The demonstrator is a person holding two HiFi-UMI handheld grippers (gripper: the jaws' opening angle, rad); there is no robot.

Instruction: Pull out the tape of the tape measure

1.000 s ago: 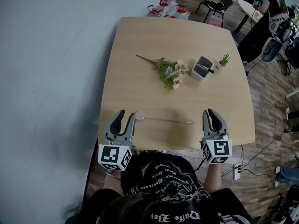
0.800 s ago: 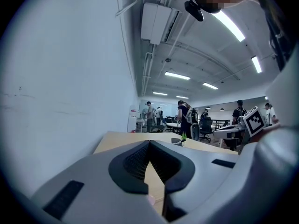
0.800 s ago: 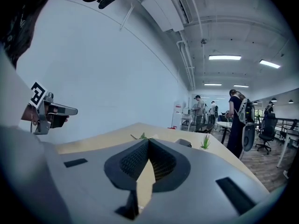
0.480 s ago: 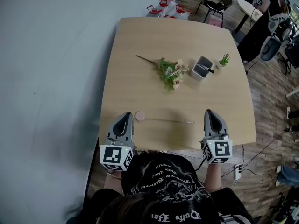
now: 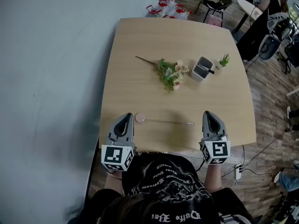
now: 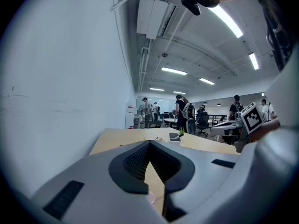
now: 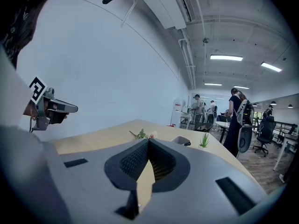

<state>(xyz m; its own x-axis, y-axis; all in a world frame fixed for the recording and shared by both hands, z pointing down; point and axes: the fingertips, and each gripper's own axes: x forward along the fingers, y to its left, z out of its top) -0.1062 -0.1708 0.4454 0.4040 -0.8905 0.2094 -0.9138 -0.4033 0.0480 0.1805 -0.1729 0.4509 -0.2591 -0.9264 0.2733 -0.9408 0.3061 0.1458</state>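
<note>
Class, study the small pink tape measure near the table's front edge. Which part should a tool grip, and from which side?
Grip the round pink case across its rim, probably coming from the near left. It lies flat, just right of the shut left tool, and its thin tape runs off rightward, so that side is taken.

Open office: office chairs (image 5: 218,3), ceiling strip lights (image 7: 226,57).

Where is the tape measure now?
Head view: the tape measure lies on the table near its front edge, just right of the left claw, its tape running toward the right claw.
</note>
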